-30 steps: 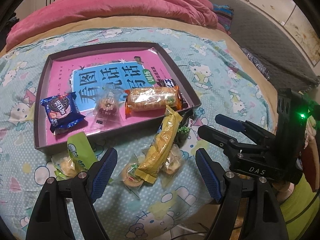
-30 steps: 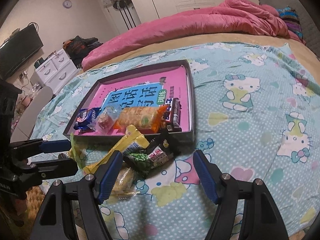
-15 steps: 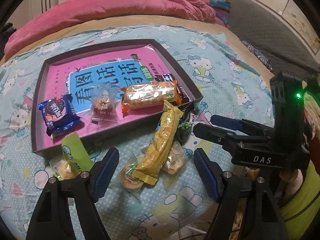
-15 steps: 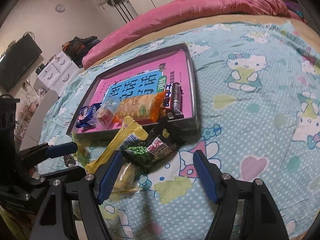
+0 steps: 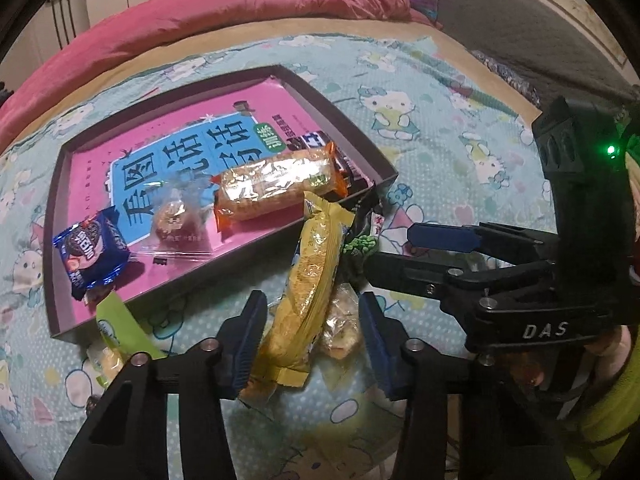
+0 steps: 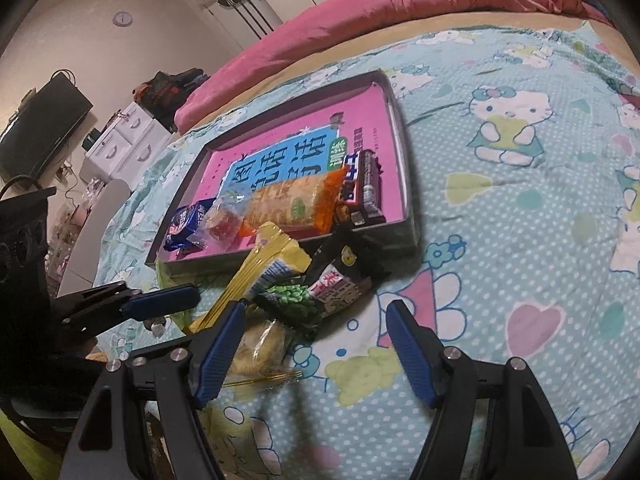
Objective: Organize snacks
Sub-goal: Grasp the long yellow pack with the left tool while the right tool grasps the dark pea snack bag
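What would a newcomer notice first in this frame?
The shallow tray with its bright pink book lining, mid-bed, holding four snacks. Just in front of it, the long yellow packet lies on the cartoon-print sheet, with the left gripper closing around it.

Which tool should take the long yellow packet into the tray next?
Left. The left tool already straddles the yellow packet, jaws closing on it; the right tool hangs open beside the green-pea bag.

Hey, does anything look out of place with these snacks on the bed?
Yes: the long yellow packet lies askew, its far end propped on the tray rim, piled over smaller snacks on the sheet. The left gripper is closing around it.
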`<act>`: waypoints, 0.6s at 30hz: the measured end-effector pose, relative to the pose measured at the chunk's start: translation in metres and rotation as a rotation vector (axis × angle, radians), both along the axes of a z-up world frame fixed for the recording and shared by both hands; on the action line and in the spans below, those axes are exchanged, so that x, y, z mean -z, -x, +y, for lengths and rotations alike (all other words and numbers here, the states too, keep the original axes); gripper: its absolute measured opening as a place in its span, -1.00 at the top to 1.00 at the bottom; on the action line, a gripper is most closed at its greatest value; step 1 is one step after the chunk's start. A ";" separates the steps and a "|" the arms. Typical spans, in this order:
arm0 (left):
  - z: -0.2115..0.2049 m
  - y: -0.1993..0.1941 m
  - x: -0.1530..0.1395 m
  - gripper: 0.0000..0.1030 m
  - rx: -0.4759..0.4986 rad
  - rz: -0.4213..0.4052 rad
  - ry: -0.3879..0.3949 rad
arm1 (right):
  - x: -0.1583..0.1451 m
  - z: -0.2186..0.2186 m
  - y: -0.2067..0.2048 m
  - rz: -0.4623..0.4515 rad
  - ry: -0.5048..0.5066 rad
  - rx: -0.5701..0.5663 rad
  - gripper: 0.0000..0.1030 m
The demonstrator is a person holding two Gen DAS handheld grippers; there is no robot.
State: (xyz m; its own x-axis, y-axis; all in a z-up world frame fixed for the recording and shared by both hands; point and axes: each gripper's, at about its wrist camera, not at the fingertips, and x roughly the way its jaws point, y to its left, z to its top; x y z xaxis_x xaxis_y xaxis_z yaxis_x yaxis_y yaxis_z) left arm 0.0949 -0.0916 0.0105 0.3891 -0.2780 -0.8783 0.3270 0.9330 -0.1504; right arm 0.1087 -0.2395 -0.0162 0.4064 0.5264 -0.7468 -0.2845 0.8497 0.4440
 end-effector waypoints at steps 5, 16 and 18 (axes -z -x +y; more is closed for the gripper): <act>-0.002 -0.006 0.010 0.27 0.004 0.024 0.006 | 0.008 0.002 -0.003 0.037 -0.028 0.000 -0.40; 0.018 -0.016 0.022 0.46 -0.064 0.078 0.137 | 0.029 -0.012 -0.018 0.143 -0.224 0.089 -0.41; 0.019 -0.016 0.023 0.46 -0.069 0.079 0.143 | 0.030 -0.012 -0.020 0.146 -0.239 0.101 -0.41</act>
